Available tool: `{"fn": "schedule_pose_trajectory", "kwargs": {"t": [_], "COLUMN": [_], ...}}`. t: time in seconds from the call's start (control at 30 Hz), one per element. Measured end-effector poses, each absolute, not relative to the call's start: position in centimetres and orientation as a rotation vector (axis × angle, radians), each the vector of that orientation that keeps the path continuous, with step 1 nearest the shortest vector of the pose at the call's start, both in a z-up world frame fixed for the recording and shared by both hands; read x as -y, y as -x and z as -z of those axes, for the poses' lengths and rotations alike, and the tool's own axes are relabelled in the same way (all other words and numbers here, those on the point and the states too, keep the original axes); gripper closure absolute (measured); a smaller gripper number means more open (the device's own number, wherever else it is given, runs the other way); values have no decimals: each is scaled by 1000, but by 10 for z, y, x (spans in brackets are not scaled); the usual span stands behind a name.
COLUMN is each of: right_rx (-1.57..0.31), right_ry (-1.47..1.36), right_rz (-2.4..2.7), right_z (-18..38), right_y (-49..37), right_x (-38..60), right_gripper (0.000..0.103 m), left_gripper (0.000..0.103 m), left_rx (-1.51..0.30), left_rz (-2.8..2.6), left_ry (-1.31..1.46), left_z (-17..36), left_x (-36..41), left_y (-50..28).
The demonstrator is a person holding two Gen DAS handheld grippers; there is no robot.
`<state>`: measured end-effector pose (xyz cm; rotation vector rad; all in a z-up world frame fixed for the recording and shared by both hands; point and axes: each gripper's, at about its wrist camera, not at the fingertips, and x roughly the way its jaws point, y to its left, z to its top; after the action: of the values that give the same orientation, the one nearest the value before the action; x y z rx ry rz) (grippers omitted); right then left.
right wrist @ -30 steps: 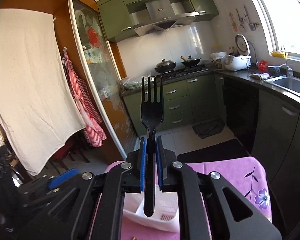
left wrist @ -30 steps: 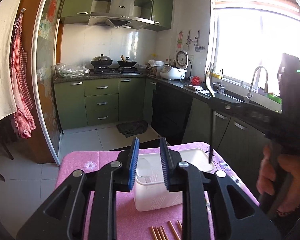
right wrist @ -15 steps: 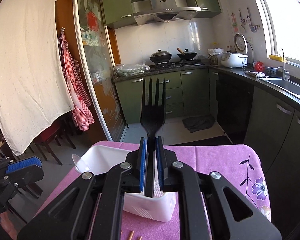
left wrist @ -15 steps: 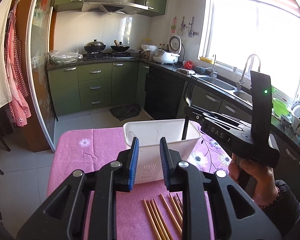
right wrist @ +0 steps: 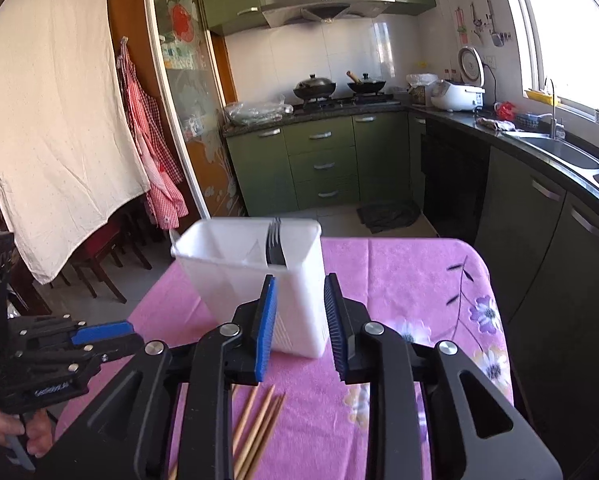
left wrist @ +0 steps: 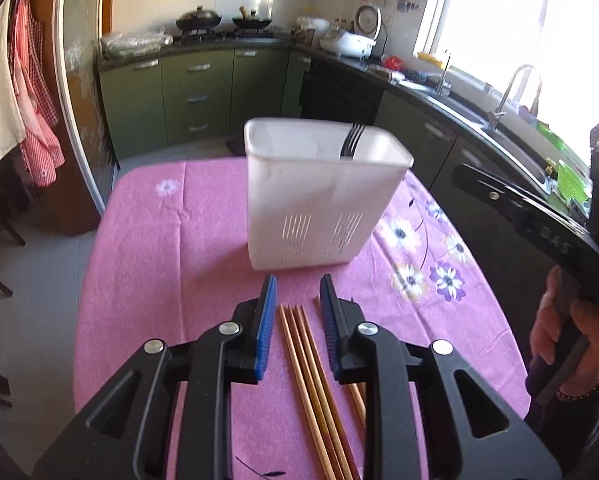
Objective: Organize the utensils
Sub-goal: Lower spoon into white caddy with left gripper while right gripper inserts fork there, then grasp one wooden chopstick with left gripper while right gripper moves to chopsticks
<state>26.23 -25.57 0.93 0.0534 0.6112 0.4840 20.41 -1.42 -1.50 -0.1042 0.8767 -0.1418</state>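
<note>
A white plastic utensil holder (left wrist: 319, 196) (right wrist: 259, 280) stands on the pink tablecloth. A black fork (left wrist: 351, 142) (right wrist: 274, 248) stands inside it, tines up, free of any gripper. Several wooden chopsticks (left wrist: 315, 380) (right wrist: 259, 424) lie on the cloth in front of the holder. My left gripper (left wrist: 297, 312) hangs just above the chopsticks' far ends, jaws a little apart, nothing pressed between the pads. My right gripper (right wrist: 299, 312) is near the holder's front; its jaws are opening and nothing sits between them.
The table (left wrist: 147, 248) with its pink flowered cloth drops off at the left and far edges. A hand (left wrist: 567, 332) holds the right gripper at the right of the left wrist view. Green cabinets, a stove and a sink counter (right wrist: 555, 148) line the kitchen behind.
The fork left the right gripper and now stands in the holder; that gripper's jaws parted. Both grippers tilted down and sank toward the table, so the chopsticks come into view.
</note>
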Motion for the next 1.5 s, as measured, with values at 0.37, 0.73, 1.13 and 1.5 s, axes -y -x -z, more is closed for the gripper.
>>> {"fn": "schedule_pose_trajectory", "kwargs": {"t": [0.37,0.73,1.13,1.5], "right_rx": [-862,-879,-888,-908], "right_ry": [21,-1,-2,17], "right_rz": [-493,-513,-513,-507], "right_z": [75,78,77,82], "right_y": [-232,-235,-235,-235], "right_x": [269,271,274,273], "right_gripper": [78,78,72,71], "left_gripper": [82,85,87,96], "left_rx": [-1210,-1278,-1300,-1277], "left_rz": [108,55,32,29], "left_ry": [110,71,9,55], "left_z": [99,116,123,119], "left_x": [29,36,51,30], "left_y": [-233,-240,-245,-239]}}
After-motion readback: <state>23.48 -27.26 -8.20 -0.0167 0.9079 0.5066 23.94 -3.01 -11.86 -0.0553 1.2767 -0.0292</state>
